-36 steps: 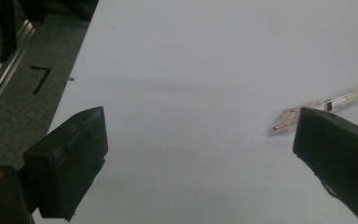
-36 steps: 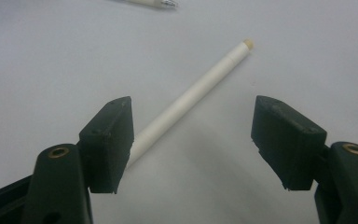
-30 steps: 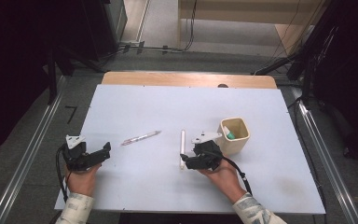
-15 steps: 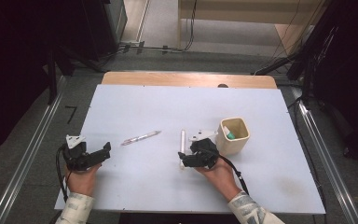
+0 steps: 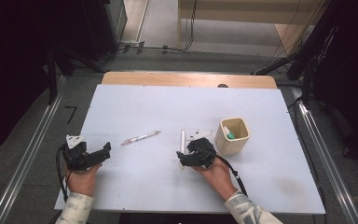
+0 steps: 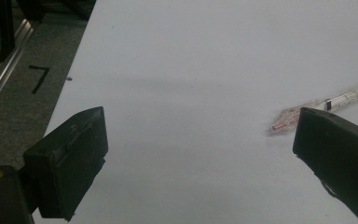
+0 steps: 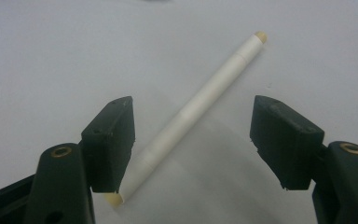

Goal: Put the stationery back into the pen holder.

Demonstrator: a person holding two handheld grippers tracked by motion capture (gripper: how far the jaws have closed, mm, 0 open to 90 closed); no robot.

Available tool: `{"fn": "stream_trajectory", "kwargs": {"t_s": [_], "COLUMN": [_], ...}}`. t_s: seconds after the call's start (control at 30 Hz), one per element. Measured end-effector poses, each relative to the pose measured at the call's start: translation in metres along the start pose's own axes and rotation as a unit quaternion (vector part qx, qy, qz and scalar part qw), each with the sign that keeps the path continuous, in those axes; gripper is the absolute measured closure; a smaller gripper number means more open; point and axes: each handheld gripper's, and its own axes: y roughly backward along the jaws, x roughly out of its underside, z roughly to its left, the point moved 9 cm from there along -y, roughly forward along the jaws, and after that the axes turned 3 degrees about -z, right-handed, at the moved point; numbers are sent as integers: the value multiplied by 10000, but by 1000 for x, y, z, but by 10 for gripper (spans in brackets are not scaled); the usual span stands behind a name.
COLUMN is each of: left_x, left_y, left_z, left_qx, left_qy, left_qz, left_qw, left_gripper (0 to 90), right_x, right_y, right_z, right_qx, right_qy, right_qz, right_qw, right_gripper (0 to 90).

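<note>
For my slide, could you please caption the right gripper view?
Open right tongs straddling a white pen lying on the pale table.

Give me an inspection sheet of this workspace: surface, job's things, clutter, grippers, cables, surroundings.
Surface: white tabletop with a wooden strip along the far edge.
Job's things: white pen lying flat between the right gripper's jaws; clear pen with pink tip lying flat mid-table; beige square cup upright, with something green and white inside.
Clutter: nothing seen.
Grippers: left gripper open, low over bare table, clear pen just beyond its right jaw; right gripper open, straddling the white pen, not closed on it.
Cables: a black cable trails from the right gripper; more run on the floor beyond the table.
Surroundings: grey floor, metal rails on both sides, dark equipment.
</note>
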Motion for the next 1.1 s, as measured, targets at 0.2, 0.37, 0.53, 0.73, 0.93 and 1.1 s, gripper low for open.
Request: {"fn": "stream_trajectory", "kwargs": {"t_s": [0.2, 0.37, 0.53, 0.73, 0.93, 1.1], "left_x": [0, 0, 0, -1, -1, -1], "left_y": [0, 0, 0, 0, 1, 1], "left_z": [0, 0, 0, 0, 1, 0], "left_qx": [7, 5, 14, 15, 13, 14], "left_qy": [5, 4, 7, 12, 6, 5], "left_qz": [-9, -9, -9, -16, -18, -15], "left_qw": [10000, 10000, 10000, 10000, 10000, 10000], "left_gripper": [38, 38, 38, 38, 38, 38], "right_x": [1, 3, 4, 6, 7, 8], "right_y": [-5, -9, -13, -16, -17, -17], "right_z": [3, 5, 7, 7, 7, 7], "right_qx": [64, 121, 138, 176, 266, 379], "right_qy": [-1, -40, -80, -192, -166, -151], "right_qz": [70, 150, 195, 265, 298, 299], "right_qw": [10000, 9998, 9997, 9993, 9991, 9987], "right_gripper": [323, 345, 362, 376, 402, 439]}}
